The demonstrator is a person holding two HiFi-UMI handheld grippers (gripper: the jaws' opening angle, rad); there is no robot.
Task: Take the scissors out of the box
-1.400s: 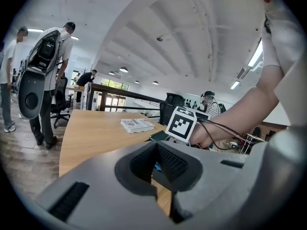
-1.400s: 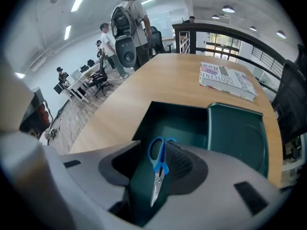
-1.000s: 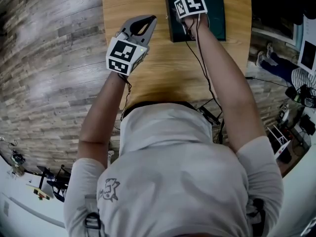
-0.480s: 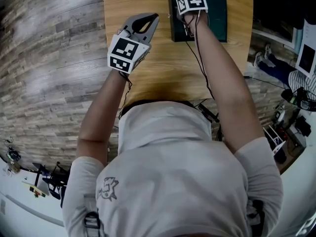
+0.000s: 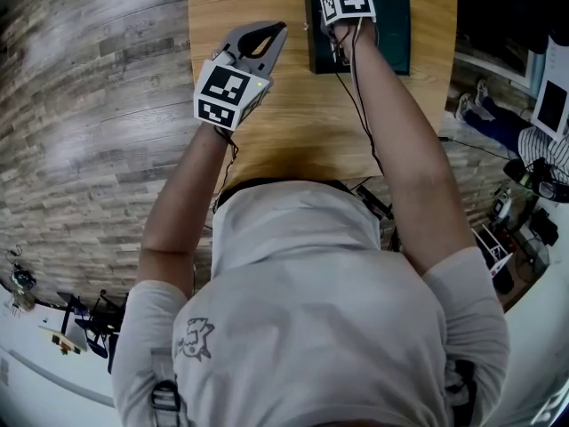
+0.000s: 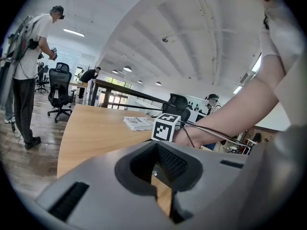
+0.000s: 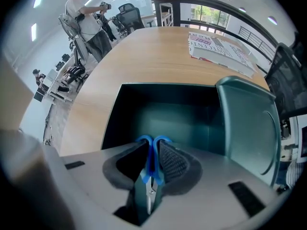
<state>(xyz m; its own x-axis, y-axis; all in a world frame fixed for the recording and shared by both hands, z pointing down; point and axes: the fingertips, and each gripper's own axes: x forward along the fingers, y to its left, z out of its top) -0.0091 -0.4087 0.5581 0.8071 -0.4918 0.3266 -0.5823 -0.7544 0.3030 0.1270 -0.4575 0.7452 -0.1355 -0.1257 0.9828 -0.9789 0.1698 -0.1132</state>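
Note:
A dark green box (image 7: 168, 87) stands open on the wooden table, its lid (image 7: 249, 123) tipped up to the right. My right gripper (image 7: 152, 150) points steeply down into it. Its jaws have just been closing, and their pads now press on the blue handles of the scissors (image 7: 152, 163), whose blades hang below between the jaws. In the head view this gripper's marker cube (image 5: 348, 1) covers the near left part of the box (image 5: 391, 25). My left gripper (image 5: 267, 38) hovers over bare table left of the box, jaws together and empty.
A printed paper (image 7: 218, 47) lies on the table beyond the box. A black cable (image 5: 360, 105) runs from the right gripper back along the arm. The table's left edge (image 5: 189, 78) borders wooden floor. A person (image 6: 26, 66) and office chairs stand farther off.
The head view has shifted a little. Both grippers stay where they were, the right one over the box and the left one beside it.

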